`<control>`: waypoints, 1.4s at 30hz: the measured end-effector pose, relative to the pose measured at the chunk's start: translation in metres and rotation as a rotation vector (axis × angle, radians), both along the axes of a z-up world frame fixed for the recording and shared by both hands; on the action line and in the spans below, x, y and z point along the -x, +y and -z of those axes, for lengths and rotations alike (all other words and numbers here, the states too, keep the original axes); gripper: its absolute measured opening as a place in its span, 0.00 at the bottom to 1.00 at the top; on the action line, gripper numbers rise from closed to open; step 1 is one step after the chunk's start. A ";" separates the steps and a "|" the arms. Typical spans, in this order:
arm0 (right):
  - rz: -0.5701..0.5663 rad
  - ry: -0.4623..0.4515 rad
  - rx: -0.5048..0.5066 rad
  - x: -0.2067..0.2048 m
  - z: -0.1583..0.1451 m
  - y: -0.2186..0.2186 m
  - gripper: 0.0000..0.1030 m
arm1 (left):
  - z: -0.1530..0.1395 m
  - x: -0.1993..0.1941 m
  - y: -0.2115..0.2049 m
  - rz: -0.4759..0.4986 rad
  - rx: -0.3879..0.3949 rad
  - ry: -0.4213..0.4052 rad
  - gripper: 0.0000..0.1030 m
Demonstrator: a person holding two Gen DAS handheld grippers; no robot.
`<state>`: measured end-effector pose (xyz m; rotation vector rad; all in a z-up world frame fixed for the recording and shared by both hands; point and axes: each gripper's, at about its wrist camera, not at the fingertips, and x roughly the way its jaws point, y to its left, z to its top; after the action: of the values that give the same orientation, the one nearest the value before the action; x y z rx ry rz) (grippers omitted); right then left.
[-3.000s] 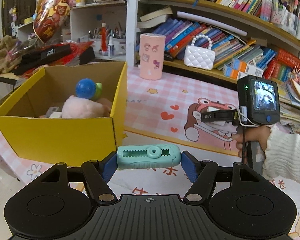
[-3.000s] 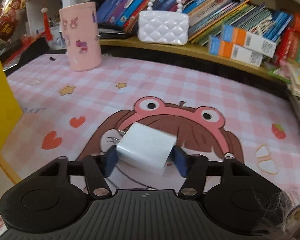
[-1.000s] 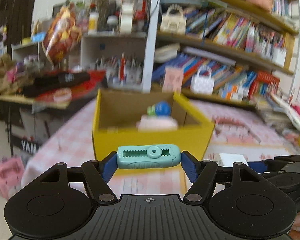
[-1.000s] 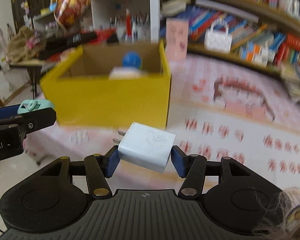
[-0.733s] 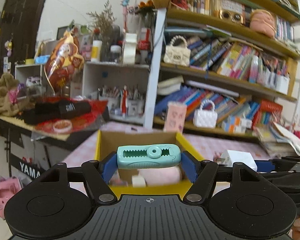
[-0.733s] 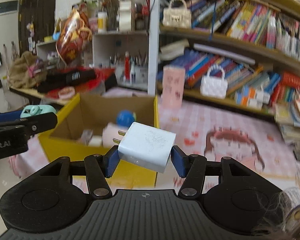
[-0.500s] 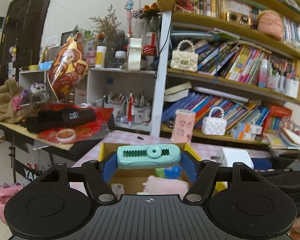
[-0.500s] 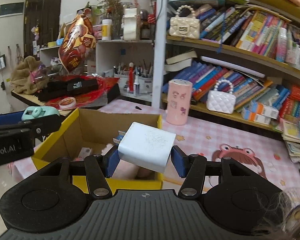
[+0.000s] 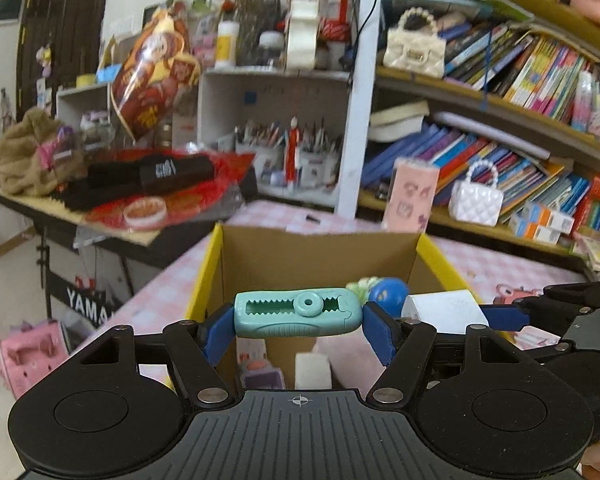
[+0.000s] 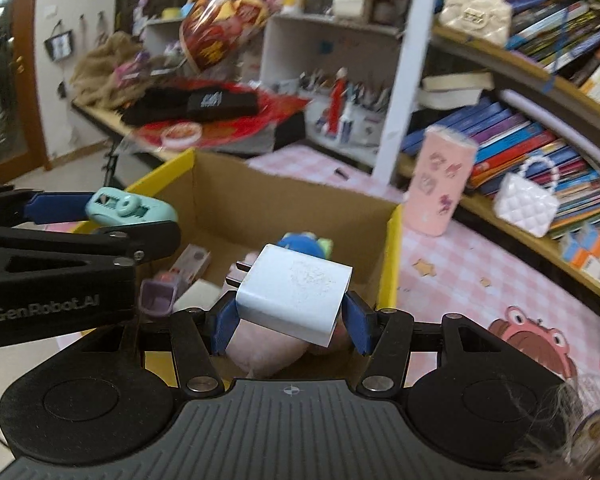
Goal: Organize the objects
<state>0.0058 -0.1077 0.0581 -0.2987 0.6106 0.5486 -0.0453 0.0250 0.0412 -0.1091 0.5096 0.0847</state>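
My left gripper (image 9: 298, 320) is shut on a teal correction-tape dispenser (image 9: 298, 313) and holds it over the near edge of an open yellow cardboard box (image 9: 320, 256). My right gripper (image 10: 286, 320) is shut on a white plug-in charger (image 10: 294, 292), also above the box (image 10: 292, 208). The charger shows in the left wrist view (image 9: 444, 312), just right of the dispenser. The dispenser shows in the right wrist view (image 10: 130, 206) at the left. Inside the box lie a blue ball toy (image 10: 304, 242), a pink plush (image 10: 268, 348) and small items.
The box stands on a pink checked tablecloth (image 10: 460, 272). A pink cup (image 10: 440, 184) and a white quilted handbag (image 10: 526, 200) stand behind it, in front of full bookshelves. A cluttered side table (image 9: 100, 200) stands at the left.
Both grippers have moved forward and down over the box with their objects still held. The view now looks into the box.
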 end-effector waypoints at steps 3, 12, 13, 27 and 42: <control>-0.024 0.036 0.018 -0.004 0.008 0.001 0.52 | 0.007 -0.004 -0.001 -0.010 0.004 0.038 0.67; -0.036 0.041 0.021 -0.006 0.011 -0.002 0.51 | 0.011 -0.003 -0.002 -0.025 0.020 0.065 0.79; -0.032 0.039 0.018 -0.005 0.010 -0.003 0.51 | 0.009 -0.001 -0.003 -0.022 0.017 0.059 0.79; 0.140 -0.052 -0.090 0.044 -0.019 -0.032 0.59 | -0.022 0.039 -0.011 0.052 0.029 -0.044 0.89; 0.590 0.028 -0.113 0.139 0.015 -0.098 0.63 | 0.009 0.091 -0.057 0.239 -0.009 0.070 0.94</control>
<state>-0.1335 -0.2060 0.0434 0.0042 0.6562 0.0184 -0.1359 -0.0325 0.0323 -0.0361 0.5892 -0.1428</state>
